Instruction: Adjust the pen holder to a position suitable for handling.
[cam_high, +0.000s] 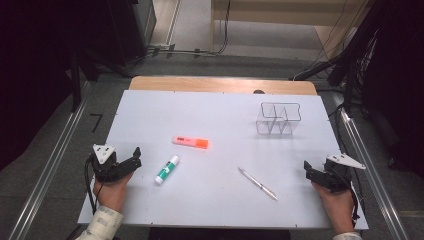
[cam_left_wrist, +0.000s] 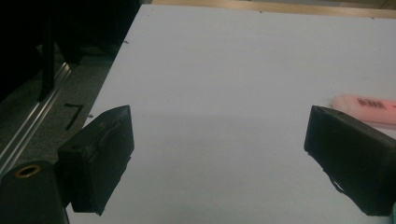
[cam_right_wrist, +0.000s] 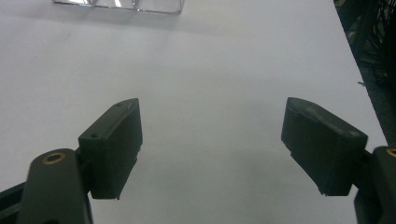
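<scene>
Here the white table (cam_high: 220, 200) carries 4 things. A pink highlighter (cam_high: 190, 142) lies near the middle, a little to the left. Just below it and to the left lies a glue stick (cam_high: 166, 169) with a green label, tilted, its white cap pointing up and right. A thin pen (cam_high: 257, 183) lies at a slant to the right of the middle. A clear plastic organizer (cam_high: 279, 119) with several compartments stands far on the right side, and it looks empty.

The left gripper (cam_high: 131, 156) rests at the left edge of the table, held by a hand (cam_high: 111, 192) with a light sleeve. Its jaws stand wide apart and hold nothing. In the left gripper view the pink highlighter (cam_left_wrist: 369, 108) shows just behind the right jaw.

The right gripper (cam_high: 311, 171) is near the right edge, well apart from the pen. Its jaws also stand wide with nothing between them. In the right gripper view the base of the organizer (cam_right_wrist: 119, 4) shows at the top.
</scene>
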